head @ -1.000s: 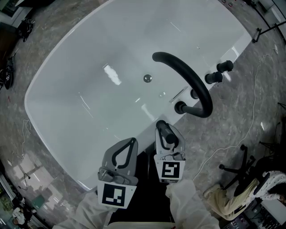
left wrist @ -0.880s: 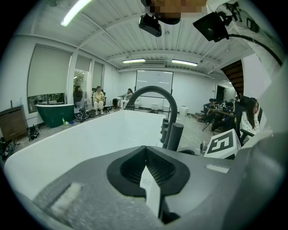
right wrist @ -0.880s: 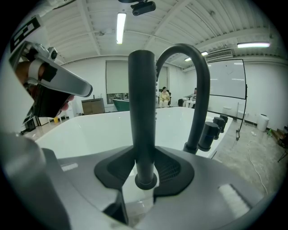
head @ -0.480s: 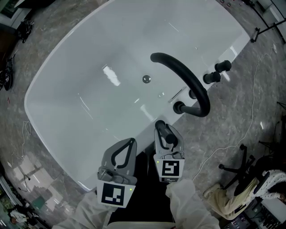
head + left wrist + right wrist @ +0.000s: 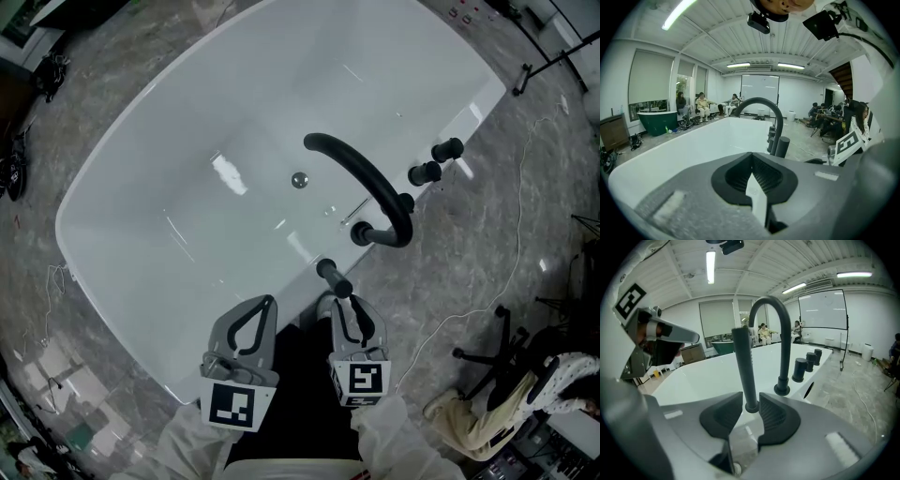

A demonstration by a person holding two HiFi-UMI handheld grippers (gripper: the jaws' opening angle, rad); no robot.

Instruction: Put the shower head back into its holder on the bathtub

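At the near rim of the white bathtub (image 5: pixel 141 178), the left gripper (image 5: pixel 268 301) hovers empty, jaws together. Beside it, the right gripper (image 5: pixel 342 301) has its jaws closing but not yet pressing the shower head (image 5: pixel 743 366). It stands upright in its holder (image 5: pixel 751 407) between their tips, left of the arched faucet (image 5: pixel 370 183).

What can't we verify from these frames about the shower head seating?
- Seating depth: in the right gripper view the holder collar hides the lower end of the shower head. In the head view it is too small.
- Contact: the right gripper is closing its jaws with the base between them. There is no depth cue to show whether the fingers touch it.
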